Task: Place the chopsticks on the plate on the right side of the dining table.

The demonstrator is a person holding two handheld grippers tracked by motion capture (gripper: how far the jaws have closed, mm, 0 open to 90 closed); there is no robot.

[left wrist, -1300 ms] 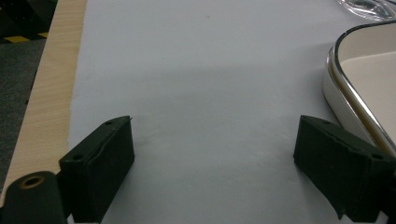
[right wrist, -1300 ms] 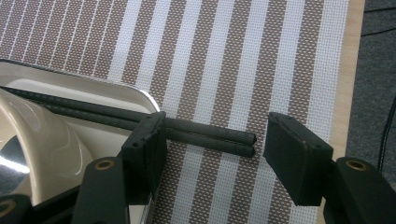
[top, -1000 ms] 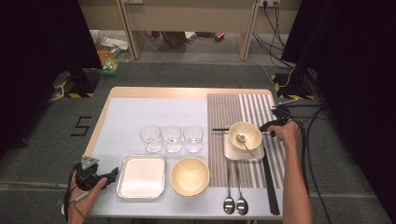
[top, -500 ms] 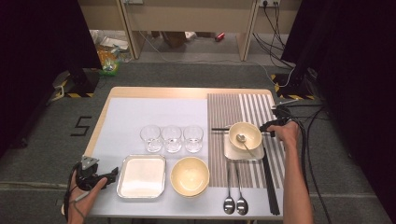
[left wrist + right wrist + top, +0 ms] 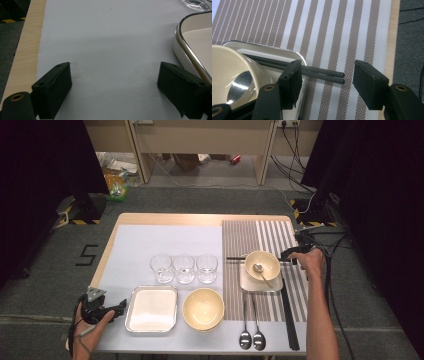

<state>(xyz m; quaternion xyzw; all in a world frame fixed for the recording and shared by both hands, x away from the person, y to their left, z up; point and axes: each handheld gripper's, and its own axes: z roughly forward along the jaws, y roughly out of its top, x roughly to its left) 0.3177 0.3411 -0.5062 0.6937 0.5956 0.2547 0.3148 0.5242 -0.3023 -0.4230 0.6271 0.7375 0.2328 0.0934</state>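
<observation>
Nothing moved since half a second back, tbh. Right gripper (image 5: pixel 325 77) jaws apart around chopsticks (image 5: pixel 322 72), mid-frame over tray (image 5: pixel 298 56) rim. Next: squeeze shut, lift. Left gripper (image 5: pixel 113 91) gaping, idle lower left.

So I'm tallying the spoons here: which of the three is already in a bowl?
The spoon inside the small cream bowl on the striped mat; the other two spoons lie flat side by side at the near edge.

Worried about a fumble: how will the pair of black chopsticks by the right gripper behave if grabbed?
The chopsticks look thin, rigid and smooth, so probably slippery and prone to splitting apart. One end rests on the small tray, so they may pivot. The right gripper is open around their tips.
</observation>
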